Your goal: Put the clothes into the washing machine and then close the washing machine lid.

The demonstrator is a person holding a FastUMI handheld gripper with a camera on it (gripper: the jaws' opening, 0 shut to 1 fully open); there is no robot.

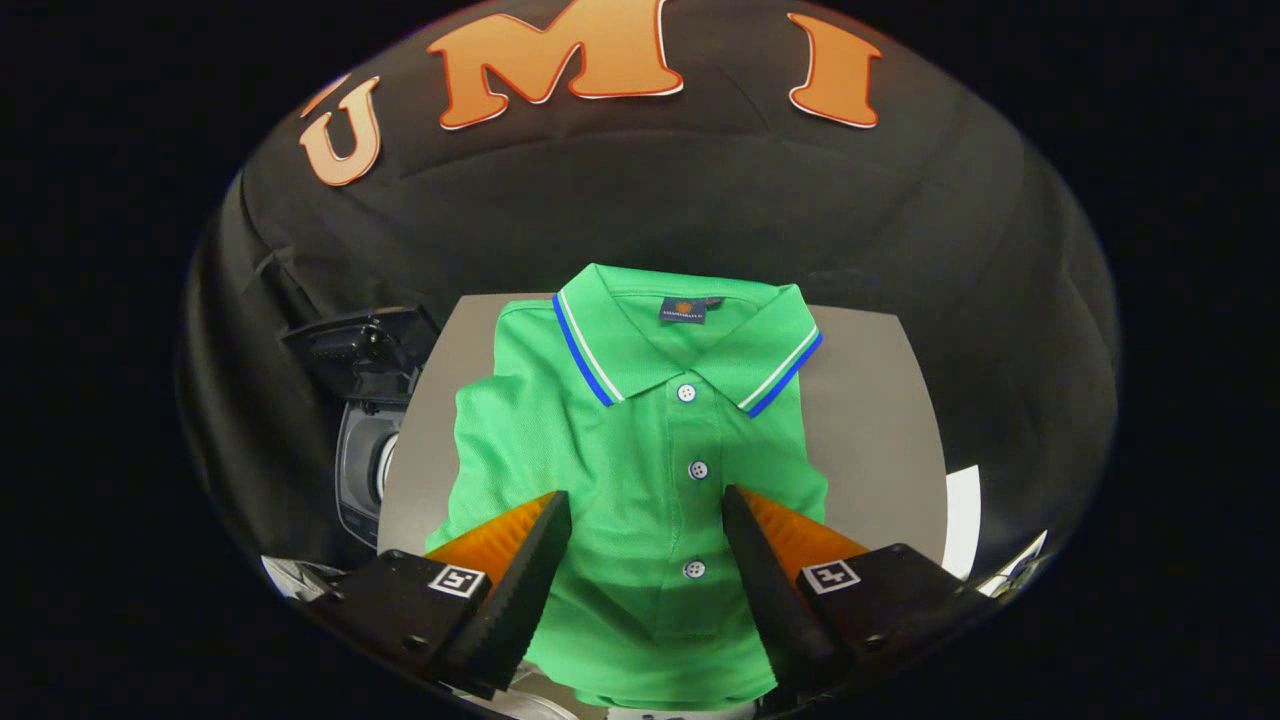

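Gripper [645, 510] fingers spread wide above a folded green polo shirt [640, 480], blue-and-white-trimmed collar at twelve o'clock, lying on a grey table [870, 420]; washing machine [365, 440], lid raised, at nine o'clock

Folded shirt [640, 470] lies on table [870, 420], collar toward wall. Washing machine [365, 440] stands left of table. Gripper [645, 520] fingers spread wide above shirt's lower half.

Washing machine [365, 440] stands beside the table [870, 420], lid raised.
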